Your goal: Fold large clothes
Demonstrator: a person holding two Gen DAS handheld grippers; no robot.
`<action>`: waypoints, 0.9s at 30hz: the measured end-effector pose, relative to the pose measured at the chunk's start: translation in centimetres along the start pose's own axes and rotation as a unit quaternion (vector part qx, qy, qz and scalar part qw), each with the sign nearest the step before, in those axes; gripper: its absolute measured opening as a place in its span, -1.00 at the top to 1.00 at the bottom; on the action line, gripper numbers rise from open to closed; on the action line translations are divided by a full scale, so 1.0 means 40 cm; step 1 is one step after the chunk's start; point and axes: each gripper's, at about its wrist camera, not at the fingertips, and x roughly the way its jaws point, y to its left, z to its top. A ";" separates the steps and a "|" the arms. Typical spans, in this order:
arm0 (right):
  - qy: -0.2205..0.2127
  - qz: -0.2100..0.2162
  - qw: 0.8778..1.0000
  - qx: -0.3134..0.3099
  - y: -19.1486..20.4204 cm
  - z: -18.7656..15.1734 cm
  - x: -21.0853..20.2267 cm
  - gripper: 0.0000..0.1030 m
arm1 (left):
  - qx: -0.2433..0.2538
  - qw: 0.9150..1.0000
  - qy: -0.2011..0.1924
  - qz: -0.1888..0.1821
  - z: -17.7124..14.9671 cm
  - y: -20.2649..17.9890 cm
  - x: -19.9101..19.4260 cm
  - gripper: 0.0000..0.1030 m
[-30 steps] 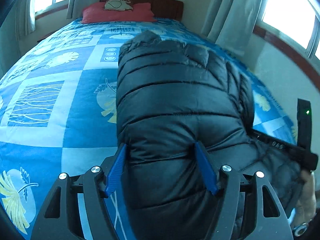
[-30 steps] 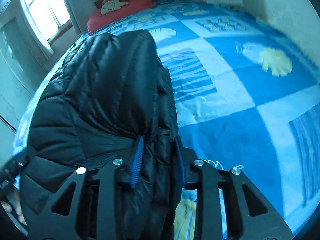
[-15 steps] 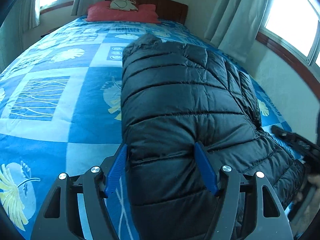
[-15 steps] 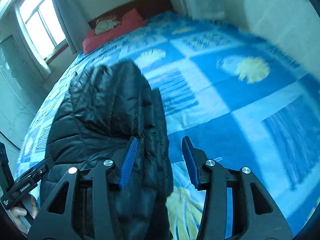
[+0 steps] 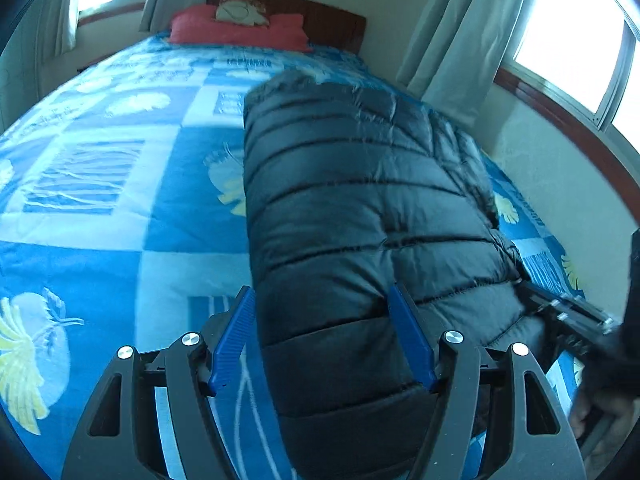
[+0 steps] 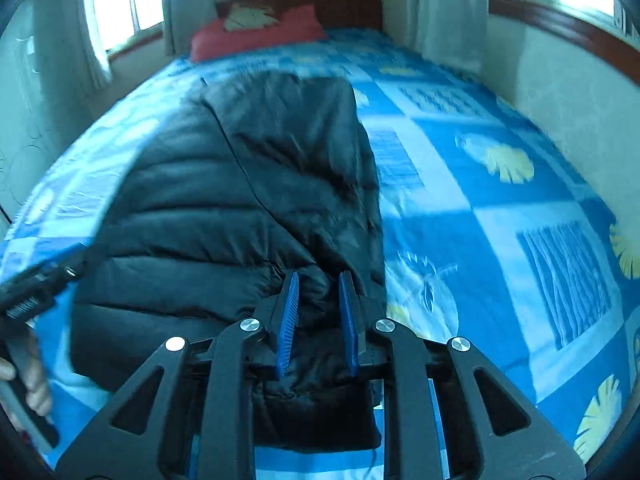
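Observation:
A black puffer jacket (image 5: pixel 352 184) lies lengthwise on the blue patterned bedspread (image 5: pixel 120 184), folded into a long narrow bundle. My left gripper (image 5: pixel 320 292) holds the near left end, whose thick padding fills the wide gap between the blue pads. In the right wrist view the jacket (image 6: pixel 240 184) shows a sleeve folded over its right side. My right gripper (image 6: pixel 320 276) is at the near right edge. Its jaws are closing, with a bunched fold of jacket between the pads. Each gripper shows in the other's view: the right gripper (image 5: pixel 568 316) and the left gripper (image 6: pixel 36 292).
Bedspread (image 6: pixel 480 200) stretches bare to the right of the jacket. A red pillow (image 5: pixel 236 30) lies against the wooden headboard (image 6: pixel 352 4). A wall (image 6: pixel 560 92) and curtains (image 5: pixel 452 40) run close along the bed's right side. A hand (image 6: pixel 28 380) grips the left handle.
My right gripper spread its jaws, swung to face squarely up the bed, and narrowed again on the jacket's near right edge. My left gripper shifted slightly with the jacket still between its pads.

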 end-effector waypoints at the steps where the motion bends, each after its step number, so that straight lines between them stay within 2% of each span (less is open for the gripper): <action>1: 0.003 0.008 1.000 0.009 -0.010 -0.008 0.015 0.61 | -0.003 1.000 0.007 0.000 0.000 0.000 0.015 -0.31; 3: 0.005 0.029 0.999 0.037 -0.035 -0.028 0.053 0.61 | 0.006 1.000 0.012 0.012 -0.001 -0.009 0.040 -0.32; 6: -0.001 0.026 0.999 0.044 -0.036 -0.039 0.066 0.61 | 0.030 0.999 0.011 0.038 -0.014 -0.024 0.067 -0.33; 13: -0.015 0.029 0.998 0.050 -0.021 -0.037 0.000 0.55 | 0.005 1.000 0.018 0.016 -0.001 0.005 0.030 -0.32; 15: -0.010 0.029 0.998 0.053 -0.015 -0.021 -0.034 0.52 | 0.000 1.000 0.009 0.023 0.007 0.011 -0.003 -0.31; 17: -0.018 0.028 0.998 0.053 -0.006 0.003 -0.076 0.39 | 0.003 1.000 -0.013 0.023 0.019 0.009 -0.040 -0.31; 21: -0.071 0.032 0.996 0.032 0.027 0.109 -0.146 0.36 | 0.013 0.999 -0.040 0.019 0.078 -0.004 -0.071 -0.32; 23: -0.089 0.037 0.995 0.026 0.036 0.162 -0.137 0.34 | 0.010 0.999 -0.046 0.015 0.120 -0.009 -0.061 -0.32; 27: -0.102 0.072 0.992 0.007 0.055 0.252 -0.052 0.35 | 0.002 0.999 -0.045 0.005 0.186 -0.019 -0.007 -0.32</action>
